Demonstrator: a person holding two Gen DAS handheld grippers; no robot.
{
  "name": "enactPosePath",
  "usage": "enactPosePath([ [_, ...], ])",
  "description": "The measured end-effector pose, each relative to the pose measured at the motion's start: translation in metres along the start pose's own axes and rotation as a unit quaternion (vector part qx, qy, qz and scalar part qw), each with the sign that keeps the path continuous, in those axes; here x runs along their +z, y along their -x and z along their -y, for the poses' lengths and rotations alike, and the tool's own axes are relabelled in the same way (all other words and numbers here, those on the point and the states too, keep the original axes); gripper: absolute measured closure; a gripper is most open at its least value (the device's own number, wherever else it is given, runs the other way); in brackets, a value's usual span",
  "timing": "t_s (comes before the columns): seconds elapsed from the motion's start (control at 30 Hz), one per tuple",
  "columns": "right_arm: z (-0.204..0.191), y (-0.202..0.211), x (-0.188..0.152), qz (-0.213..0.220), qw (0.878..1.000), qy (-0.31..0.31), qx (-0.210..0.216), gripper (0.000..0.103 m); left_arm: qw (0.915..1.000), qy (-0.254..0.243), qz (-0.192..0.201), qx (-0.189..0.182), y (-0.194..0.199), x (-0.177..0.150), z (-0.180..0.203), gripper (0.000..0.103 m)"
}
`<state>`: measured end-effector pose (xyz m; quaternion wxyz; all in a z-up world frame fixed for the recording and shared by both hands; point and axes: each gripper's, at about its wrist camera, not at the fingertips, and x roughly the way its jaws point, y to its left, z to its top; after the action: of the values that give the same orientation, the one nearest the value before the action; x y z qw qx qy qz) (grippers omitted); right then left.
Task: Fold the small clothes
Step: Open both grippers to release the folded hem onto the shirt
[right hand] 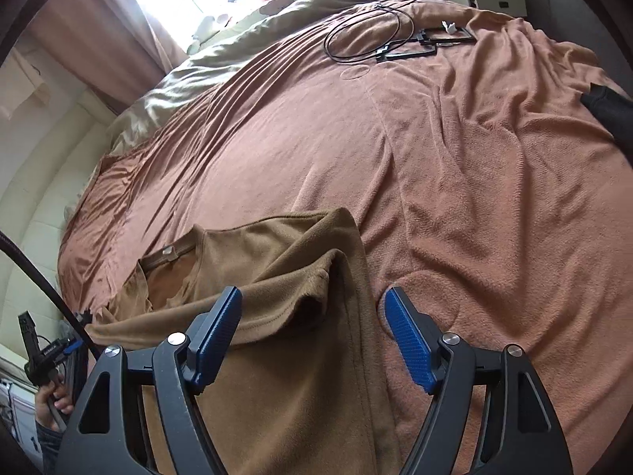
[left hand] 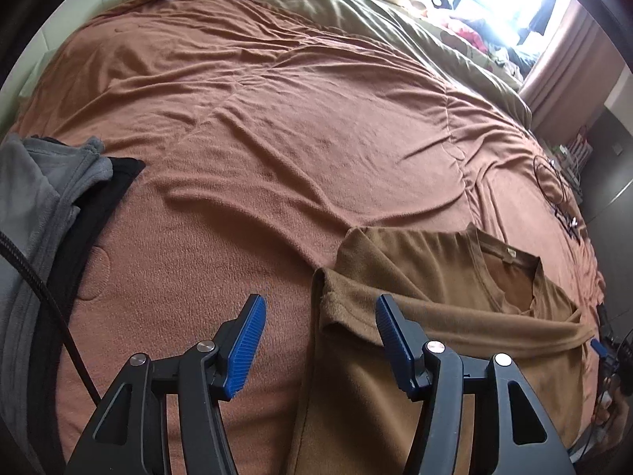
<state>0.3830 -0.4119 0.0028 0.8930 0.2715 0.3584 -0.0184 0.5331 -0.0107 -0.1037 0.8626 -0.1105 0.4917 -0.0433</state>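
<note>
A brown T-shirt (left hand: 455, 277) lies on the bed's salmon fleece blanket (left hand: 277, 118), collar away from me, with a sleeve folded in over the body. My left gripper (left hand: 319, 303) hangs open just above the shirt's left side; its right finger is over the folded sleeve, its left finger over bare blanket. In the right wrist view the same T-shirt (right hand: 253, 245) fills the lower left. My right gripper (right hand: 312, 295) is open above the shirt's right edge, left finger over the sleeve fold, right finger over the blanket (right hand: 474, 198). Neither gripper's pads press on cloth.
A grey garment (left hand: 39, 206) on a black one (left hand: 107, 182) lies at the left, crossed by a black cable (left hand: 51, 301). An olive duvet (left hand: 356, 12) is bunched at the bed's far side. A thin cable loop and black frames (right hand: 395, 39) lie further off. Dark cloth (right hand: 609, 107) is at the right edge.
</note>
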Motion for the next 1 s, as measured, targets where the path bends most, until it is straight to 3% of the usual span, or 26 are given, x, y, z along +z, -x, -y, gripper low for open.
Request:
enactPosePath([
  [0.13, -0.012, 0.000, -0.003, -0.023, 0.998, 0.038, -0.033, 0.030, 0.9988, -0.043, -0.024, 0.002, -0.003, -0.010, 0.013, 0.030],
  [0.37, -0.032, -0.011, -0.004, -0.057, 0.991, 0.090, -0.081, 0.030, 0.9907, -0.110, -0.066, 0.046, -0.018, -0.027, 0.027, 0.030],
  [0.6, -0.050, -0.042, -0.008, -0.090, 0.972, 0.150, -0.155, 0.030, 0.9782, -0.147, -0.106, 0.102, -0.047, -0.034, 0.022, 0.030],
  [1.0, -0.049, -0.082, 0.024, -0.079, 0.969, 0.152, -0.180, 0.030, 0.9771, -0.151, -0.085, 0.124, -0.074, -0.002, 0.028, 0.029],
])
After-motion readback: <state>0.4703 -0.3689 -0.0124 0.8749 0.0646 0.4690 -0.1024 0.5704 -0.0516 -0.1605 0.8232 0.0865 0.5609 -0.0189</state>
